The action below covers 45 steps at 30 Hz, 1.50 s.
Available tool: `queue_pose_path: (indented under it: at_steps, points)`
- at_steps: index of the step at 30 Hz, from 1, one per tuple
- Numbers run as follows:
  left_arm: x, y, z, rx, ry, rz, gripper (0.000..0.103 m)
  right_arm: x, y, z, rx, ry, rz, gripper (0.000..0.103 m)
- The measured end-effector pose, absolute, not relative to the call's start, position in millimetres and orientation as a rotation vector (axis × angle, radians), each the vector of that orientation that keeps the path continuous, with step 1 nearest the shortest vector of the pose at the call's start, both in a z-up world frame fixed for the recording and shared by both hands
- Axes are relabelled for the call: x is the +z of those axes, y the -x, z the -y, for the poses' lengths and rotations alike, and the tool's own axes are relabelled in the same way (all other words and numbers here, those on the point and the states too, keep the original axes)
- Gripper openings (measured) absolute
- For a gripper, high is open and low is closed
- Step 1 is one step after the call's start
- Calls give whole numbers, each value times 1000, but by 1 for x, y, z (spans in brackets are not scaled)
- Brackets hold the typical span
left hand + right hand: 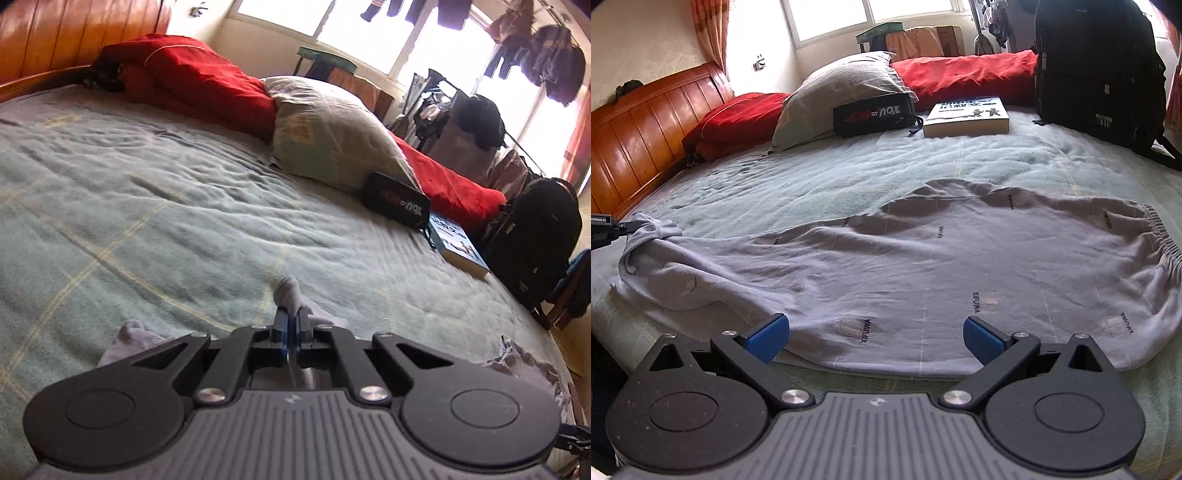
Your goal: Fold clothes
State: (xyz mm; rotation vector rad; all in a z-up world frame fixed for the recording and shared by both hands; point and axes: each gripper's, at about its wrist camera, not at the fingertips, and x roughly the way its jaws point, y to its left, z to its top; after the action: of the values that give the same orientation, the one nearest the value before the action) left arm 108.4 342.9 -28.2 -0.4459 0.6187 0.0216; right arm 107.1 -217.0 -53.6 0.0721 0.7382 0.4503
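**Left clamped on trouser cuff, right released**

We've got the grey trousers [905, 258] spread flat across the pale green bedspread [849, 177], elastic waistband toward the right of the right wrist view, leg ends bunched at the far left. Our left gripper [291, 317] is clenched on that bunched cuff; grey cloth pokes out past the blue pads [280, 325]. Our right gripper [875, 332] is released, jaws spread wide just above the near edge of the trousers, nothing between them.

Well apart, at the far side of the bed: grey pillow [842, 92], red quilt [960, 70], black pouch [871, 114], book [967, 116], black backpack [1100, 66]. Wooden headboard [646, 129] on the left.
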Motion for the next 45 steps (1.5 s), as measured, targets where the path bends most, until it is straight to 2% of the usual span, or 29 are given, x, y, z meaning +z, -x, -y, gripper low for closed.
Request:
queue_pose_path:
  at_steps: [9, 10, 12, 13, 14, 20, 25, 27, 28, 29, 31, 33, 36, 39, 45]
  points:
    - [-31, -99, -352, 130, 391, -657, 6, -48, -101, 209, 492, -23, -708, 100]
    - [-28, -96, -350, 126, 381, -656, 8, -46, -99, 205, 507, 6, -692, 99]
    - [-24, -88, -336, 102, 332, -677, 20, -44, -97, 198, 545, 47, -677, 92]
    - [-22, -84, -328, 89, 307, -688, 30, -43, -97, 194, 561, 59, -675, 91]
    - [-20, -80, -321, 77, 283, -698, 37, -43, -97, 190, 572, 66, -675, 90]
    - [-38, -60, -277, 16, 204, -754, 40, -44, -91, 174, 644, 76, -670, 89]
    - [-65, -58, -278, 50, 244, -799, 39, -42, -86, 174, 672, 81, -668, 89]
    - [-69, -57, -282, 49, 269, -778, 35, -41, -84, 173, 694, 87, -665, 78]
    - [-70, -58, -285, 53, 287, -768, 28, -41, -84, 170, 715, 96, -670, 74]
    - [-69, -58, -287, 48, 300, -765, 4, -42, -84, 167, 732, 105, -674, 68]
    - [-67, -59, -290, 38, 325, -758, 4, -42, -82, 160, 756, 133, -672, 63]
    - [-59, -56, -288, 34, 312, -736, 4, -42, -78, 151, 801, 179, -654, 52]
    - [-45, -51, -286, 26, 301, -694, 4, -43, -76, 136, 877, 251, -638, 40]
    - [-32, -49, -286, 18, 302, -657, 4, -47, -77, 121, 940, 308, -623, 34]
    - [-40, -61, -290, 28, 316, -690, 4, -60, -97, 98, 955, 415, -618, 30]
